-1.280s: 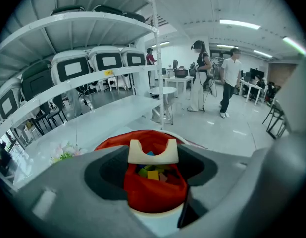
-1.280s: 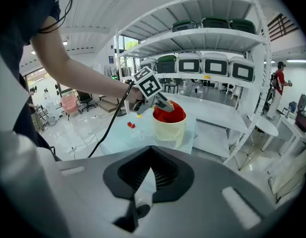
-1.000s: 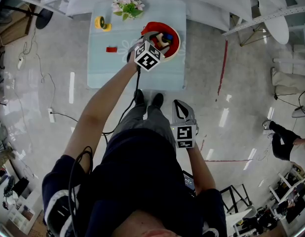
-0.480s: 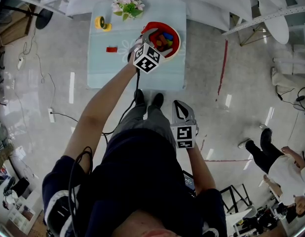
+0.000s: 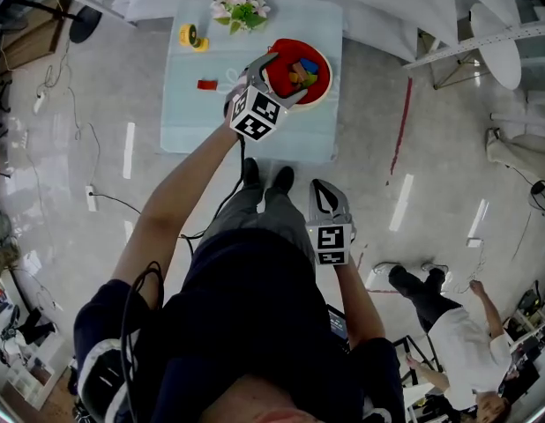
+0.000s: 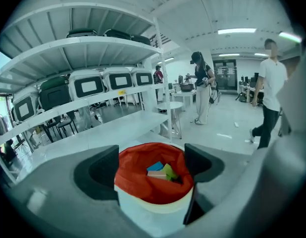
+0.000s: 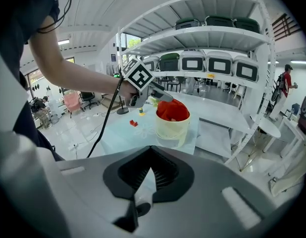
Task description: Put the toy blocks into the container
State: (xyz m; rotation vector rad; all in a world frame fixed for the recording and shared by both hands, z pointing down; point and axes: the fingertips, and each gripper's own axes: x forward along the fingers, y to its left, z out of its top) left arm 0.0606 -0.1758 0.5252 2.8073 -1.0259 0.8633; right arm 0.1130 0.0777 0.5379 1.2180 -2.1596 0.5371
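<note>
A cream container point(image 5: 301, 70) with a red liner stands on the light blue table point(image 5: 193, 122). Several coloured blocks point(image 5: 303, 71) lie inside it. One red block point(image 5: 207, 85) rests on the table to the left of it. My left gripper point(image 5: 286, 76) hovers at the container's near-left rim, open with nothing between its pads. In the left gripper view the container point(image 6: 153, 187) and its blocks point(image 6: 161, 171) sit just beyond the spread jaws. My right gripper point(image 5: 324, 185) hangs low by my hip over the floor, away from the table, shut and holding nothing.
A yellow toy point(image 5: 192, 38) and a bunch of flowers point(image 5: 240, 7) stand at the table's far left. White shelving with cases point(image 6: 93, 86) rises behind the table. A person point(image 5: 444, 333) walks on the floor at my right.
My left gripper's jaws have spread and it has drawn back a little from over the container. The blocks inside now show uncovered. My right gripper has not moved.
</note>
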